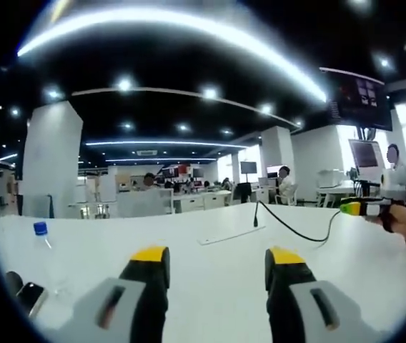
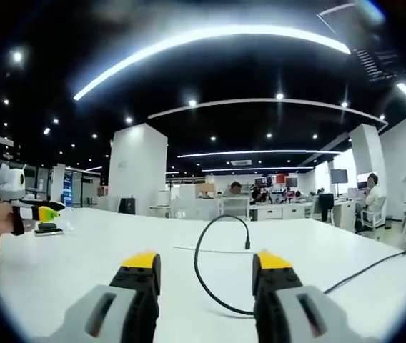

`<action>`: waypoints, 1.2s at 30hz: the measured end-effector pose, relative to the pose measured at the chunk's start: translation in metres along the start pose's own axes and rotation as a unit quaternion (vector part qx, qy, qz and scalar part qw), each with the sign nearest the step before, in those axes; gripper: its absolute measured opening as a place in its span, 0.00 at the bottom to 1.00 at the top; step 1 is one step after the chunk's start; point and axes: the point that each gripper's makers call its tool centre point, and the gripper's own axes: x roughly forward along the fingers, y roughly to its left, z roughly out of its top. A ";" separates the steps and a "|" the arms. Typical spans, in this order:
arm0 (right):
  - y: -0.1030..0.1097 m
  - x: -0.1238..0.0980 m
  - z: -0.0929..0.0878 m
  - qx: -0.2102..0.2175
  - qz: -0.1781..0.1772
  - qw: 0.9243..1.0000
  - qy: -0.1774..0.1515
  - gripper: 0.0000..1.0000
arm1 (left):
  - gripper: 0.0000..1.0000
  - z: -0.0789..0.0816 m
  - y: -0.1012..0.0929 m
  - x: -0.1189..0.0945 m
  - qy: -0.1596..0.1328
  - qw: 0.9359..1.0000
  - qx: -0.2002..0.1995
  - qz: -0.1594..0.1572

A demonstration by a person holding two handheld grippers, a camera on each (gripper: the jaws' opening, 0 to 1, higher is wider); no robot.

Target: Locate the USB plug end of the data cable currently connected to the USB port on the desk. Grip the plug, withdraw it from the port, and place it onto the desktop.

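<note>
Two grippers are held low over the white desk (image 2: 81,250), jaws spread and empty: the left gripper (image 1: 217,261) and the right gripper (image 2: 203,264). The black data cable (image 2: 197,275) arcs up to its plug (image 2: 247,244), standing in the desktop port. The right gripper should be squared to the plug, closed on its body and drawn straight out.

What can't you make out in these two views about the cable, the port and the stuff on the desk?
- USB port: too small in both views; where the black cable plugs in can't be made out.
- Cable's lower run: hidden behind the right gripper in its own view.
- Cable's far end: lost behind the other gripper at the left gripper view's right edge.
- Dark objects beside the bottle: cut off by the rim.
</note>
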 end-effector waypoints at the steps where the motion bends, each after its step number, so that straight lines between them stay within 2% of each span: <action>1: 0.000 0.001 0.001 0.000 0.002 1.000 0.001 0.52 | 0.53 0.003 0.001 0.001 -0.006 1.000 0.004 0.001; 6: -0.002 0.008 0.002 0.008 0.007 1.000 0.010 0.53 | 0.55 0.014 0.007 0.007 -0.027 1.000 0.006 0.005; 9: -0.005 0.011 0.005 0.004 0.006 1.000 0.009 0.53 | 0.56 0.014 0.007 0.012 -0.023 1.000 0.007 0.002; 12: -0.009 0.010 0.014 0.009 -0.005 1.000 -0.012 0.52 | 0.56 0.014 0.006 0.017 -0.023 1.000 0.002 -0.005; 15: -0.012 0.011 0.021 0.006 -0.009 1.000 -0.019 0.52 | 0.57 0.014 0.005 0.022 -0.024 1.000 0.002 -0.007; 18: -0.013 0.012 0.026 -0.001 -0.010 1.000 -0.020 0.52 | 0.58 0.016 0.003 0.028 -0.025 1.000 0.004 -0.011; 22: -0.013 0.014 0.030 -0.014 -0.014 1.000 -0.021 0.52 | 0.59 0.019 0.005 0.038 -0.017 0.999 0.028 -0.015; 25: -0.009 0.019 0.026 -0.032 -0.008 0.999 -0.008 0.52 | 0.59 0.021 0.005 0.046 -0.016 0.999 0.034 -0.019; 29: -0.006 0.026 0.027 -0.035 0.000 0.999 -0.002 0.52 | 0.59 0.019 0.002 0.056 -0.008 0.999 0.041 -0.031; 36: -0.014 0.036 0.032 -0.040 -0.009 0.999 -0.007 0.52 | 0.60 0.021 0.006 0.072 -0.004 0.998 0.045 -0.038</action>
